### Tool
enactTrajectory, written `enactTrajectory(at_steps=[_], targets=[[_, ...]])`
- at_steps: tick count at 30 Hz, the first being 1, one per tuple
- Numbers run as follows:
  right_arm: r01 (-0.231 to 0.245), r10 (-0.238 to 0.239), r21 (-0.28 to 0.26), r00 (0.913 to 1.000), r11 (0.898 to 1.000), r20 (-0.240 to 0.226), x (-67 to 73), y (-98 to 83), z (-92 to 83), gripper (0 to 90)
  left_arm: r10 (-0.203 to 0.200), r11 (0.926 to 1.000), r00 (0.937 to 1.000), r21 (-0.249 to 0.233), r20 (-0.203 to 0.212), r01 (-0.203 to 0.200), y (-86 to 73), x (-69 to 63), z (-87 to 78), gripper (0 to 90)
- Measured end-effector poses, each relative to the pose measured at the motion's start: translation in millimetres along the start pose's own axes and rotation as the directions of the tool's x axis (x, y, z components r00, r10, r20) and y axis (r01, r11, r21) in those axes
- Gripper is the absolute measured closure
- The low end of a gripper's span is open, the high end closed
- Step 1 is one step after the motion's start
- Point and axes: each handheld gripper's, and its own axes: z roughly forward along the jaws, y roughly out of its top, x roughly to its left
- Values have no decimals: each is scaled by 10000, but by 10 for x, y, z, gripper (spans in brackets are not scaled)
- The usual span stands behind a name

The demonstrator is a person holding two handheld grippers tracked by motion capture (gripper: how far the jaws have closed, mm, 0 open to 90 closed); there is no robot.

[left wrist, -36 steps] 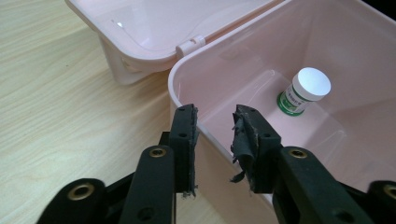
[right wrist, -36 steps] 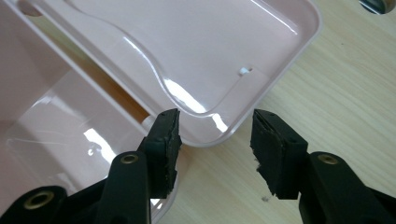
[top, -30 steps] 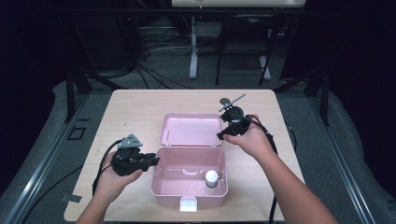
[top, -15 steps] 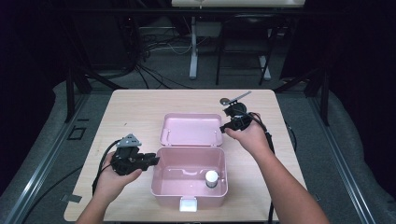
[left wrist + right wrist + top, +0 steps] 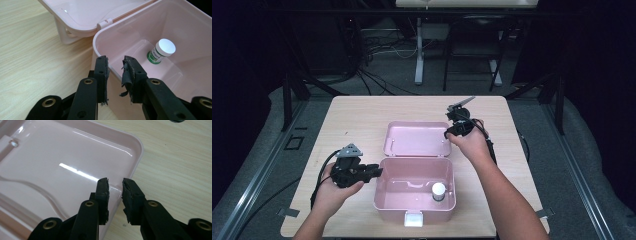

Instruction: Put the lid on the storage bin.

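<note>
**Closing in on the lid's edge**

The pink box [image 5: 414, 192] sits open in the middle of the table [image 5: 357, 112], its lid [image 5: 417, 139] thrown back flat on the far side, hinge toward me. Inside the box, near its right wall, a small white-capped bottle [image 5: 438, 190] with a green label stands upright.

What has changed is on my right side. A second ago my right gripper [image 5: 455, 125] hung a little beyond the lid's right corner with its jaws much wider; since then it has slid in and down to the lid's right rim, and the jaws have just been closing. In the right gripper view they now stand narrow, one pad over the lid's inner face and the other out over the bare table, so the rim [image 5: 136, 165] runs into the gap between them. I see a sliver of space on each side of the rim, so I judge this as not yet a grip. To me it reads as the start of swinging the lid shut over the bottle.

My left gripper [image 5: 115, 75] hasn't moved. Its jaws straddle the box's left wall, one pad outside and one inside. They look close against the plastic, but I cannot tell whether they truly press it or only bracket it.
</note>
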Motion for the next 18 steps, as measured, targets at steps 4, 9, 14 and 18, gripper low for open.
enactTrajectory(at_steps=[4,9,14,18], targets=[[-331,330,31,9991,9994,255,-33,24,62,767,-36,10000,10000,-16,8,36,-1,2,0,734],[-715,712,84,9969,9974,331,-80,33,135,774,-91,10000,10000,-16,31,91,-2,4,0,734],[-1046,1042,94,9937,9945,401,-116,40,178,786,-99,10000,9999,-15,22,99,-2,3,0,735],[-1229,1225,87,9918,9924,357,-131,50,211,812,-132,9999,9999,-20,38,132,-2,3,1,735]])
